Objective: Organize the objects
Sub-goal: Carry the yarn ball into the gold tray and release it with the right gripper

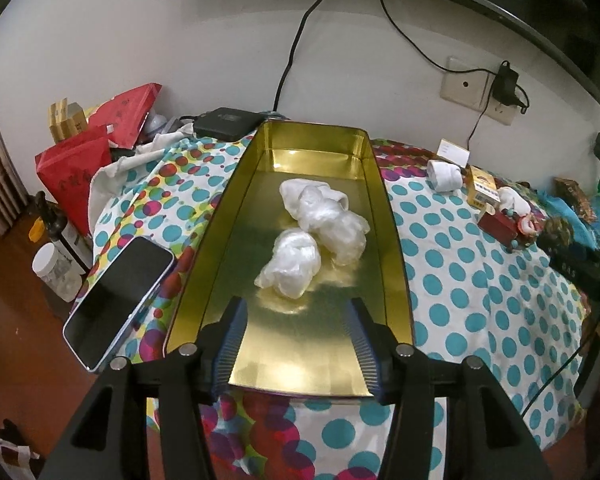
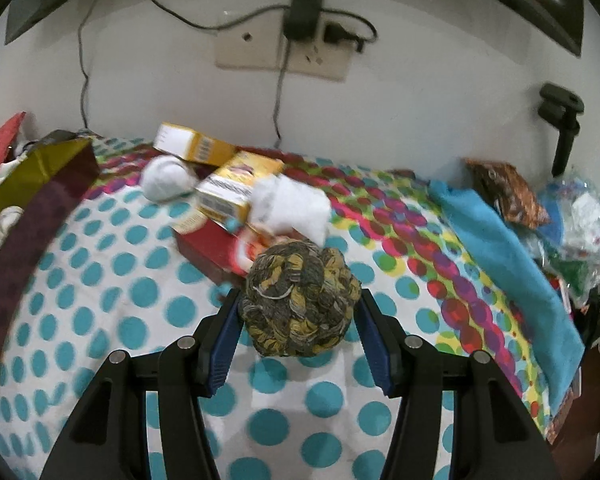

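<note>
the gold tin (image 1: 380, 216) at frame centre holds two white plastic bundles (image 1: 324, 216), and the left gripper (image 1: 296, 320) is spread wide over its near end. the right gripper (image 2: 298, 312) pinches one mottled yarn ball (image 2: 300, 298) at centre frame, above the dotted cloth (image 2: 100, 300); two white rolls (image 2: 166, 179) and two yellow boxes (image 2: 236, 188) lie behind.

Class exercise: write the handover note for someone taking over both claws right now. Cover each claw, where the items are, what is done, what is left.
Left claw: open, empty, over the near end of the gold tin.
Right claw: shut on the mottled yarn ball, above the dotted cloth.
Done: two white bundles lie in the tin.
Left: yarn ball probably goes in the tin; white rolls, yellow boxes and the red box are still out on the cloth.
</note>
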